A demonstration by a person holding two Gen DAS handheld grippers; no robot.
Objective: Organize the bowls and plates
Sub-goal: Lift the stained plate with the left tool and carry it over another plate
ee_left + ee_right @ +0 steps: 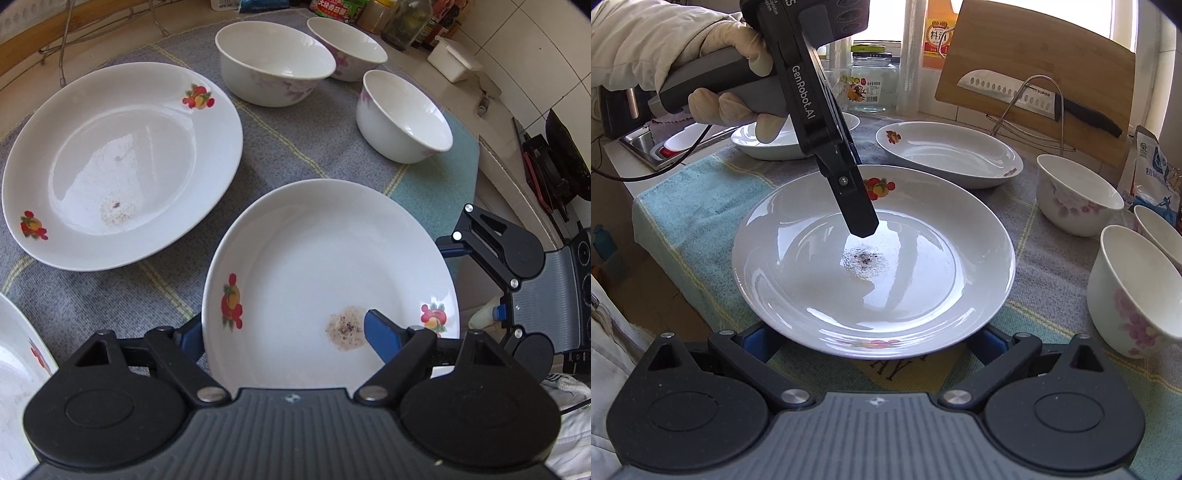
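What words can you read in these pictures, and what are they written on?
"GenRobot.AI": on the side of the left tool.
"SUPOR": on the knife against the cutting board.
Chinese characters on the bottle label, jar label, salt bag and packets: too small to read.

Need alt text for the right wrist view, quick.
The left hand-held gripper reaches down into a white plate with a speckled residue spot, held by a gloved hand. Two more plates and three floral bowls sit behind on a cloth.
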